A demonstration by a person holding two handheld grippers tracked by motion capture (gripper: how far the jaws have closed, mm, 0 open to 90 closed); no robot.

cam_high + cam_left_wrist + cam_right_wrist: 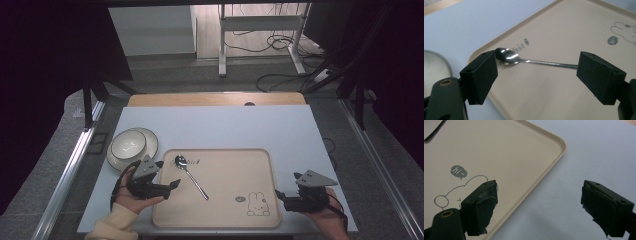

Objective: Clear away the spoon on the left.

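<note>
Overhead, with both gripper views: one moment of work at a table.

Thing in hand: a metal spoon (190, 176) lying on the beige tray (225, 220), in the tray's left half, bowl toward the far left corner, handle tip toward the near middle.

Long axis: diagonal, running from far left to near right across the tray floor; in the left gripper view the spoon (529, 60) lies almost crosswise between the two jaws, bowl close by the left jaw.

Left gripper (172, 184): at the tray's left rim, just left of the spoon handle; jaws released and standing wide, nothing pressed between them. The spoon lies beyond and below the pads, apart from them.

Right gripper (278, 195): at the tray's right rim, well apart from the spoon; jaws released, spanning the rim (541, 173) with only tray and table under them.

Nearer hand: the left, by a clear margin.

Judgement: a pickup by the left gripper calls for a descent over the thin handle, jaws set across its axis rather than along it.

Bystander: a pale bowl on a plate (131, 146), on the table (210, 125) left of the tray.
</note>
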